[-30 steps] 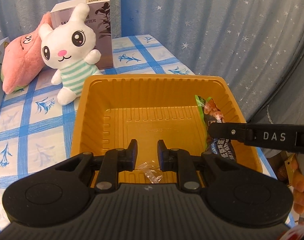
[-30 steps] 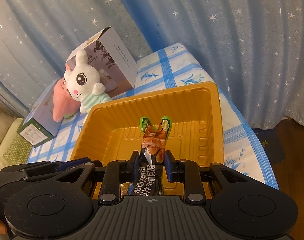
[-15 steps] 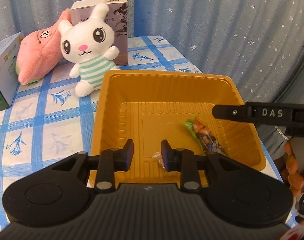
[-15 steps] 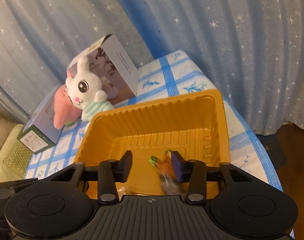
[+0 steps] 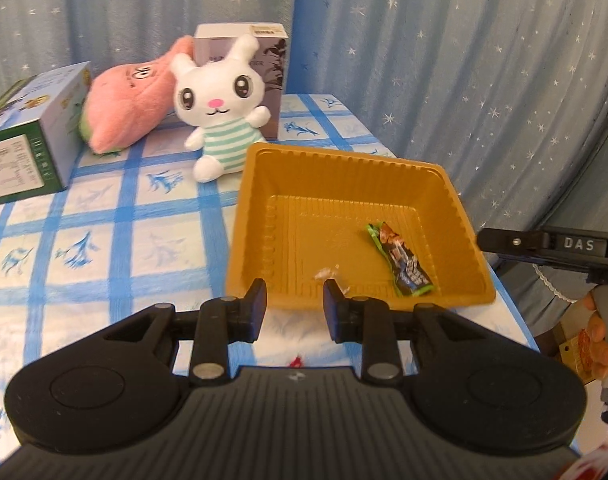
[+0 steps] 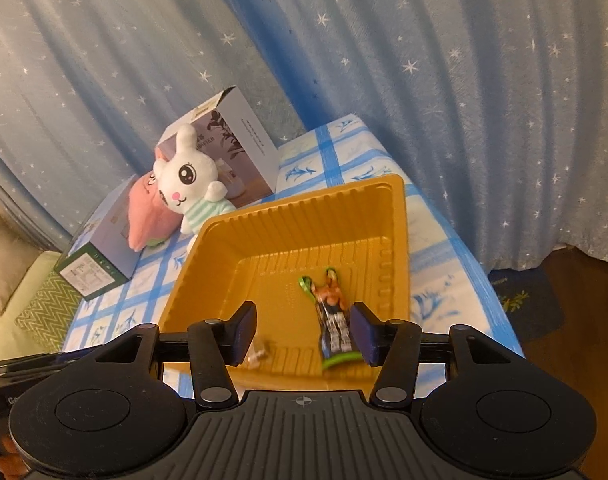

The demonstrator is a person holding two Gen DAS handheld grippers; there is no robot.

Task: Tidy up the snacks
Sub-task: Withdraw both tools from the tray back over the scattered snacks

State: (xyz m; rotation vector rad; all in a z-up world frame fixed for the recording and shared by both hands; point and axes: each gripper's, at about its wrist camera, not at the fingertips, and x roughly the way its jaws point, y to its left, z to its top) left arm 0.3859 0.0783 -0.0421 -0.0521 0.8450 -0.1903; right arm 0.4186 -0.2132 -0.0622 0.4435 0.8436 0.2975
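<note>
left wrist view: your left tool hangs over the near rim of the orange tray, jaws a little apart with nothing between them. the small clear-wrapped candy lies loose on the tray floor just past the tips. the green snack packet lies flat on the tray floor toward its right side, apart from the candy. the tray sits on the blue checked counter; a white rabbit toy, a pink plush and two boxes stand behind it. at the right edge, the other tool's arm reaches in, with your hand on its handle.

right wrist view: your right tool is opening. the snack packet shows between its jaws, close to the right pad, but it lies down in the tray and looks released, not pressed. the candy sits beside the left pad.

step in hand, as i judge it: both drops into the tray are done. next move calls for you to lift both tools clear without dragging the packet, then look for more snacks; none show loose on the counter here.
</note>
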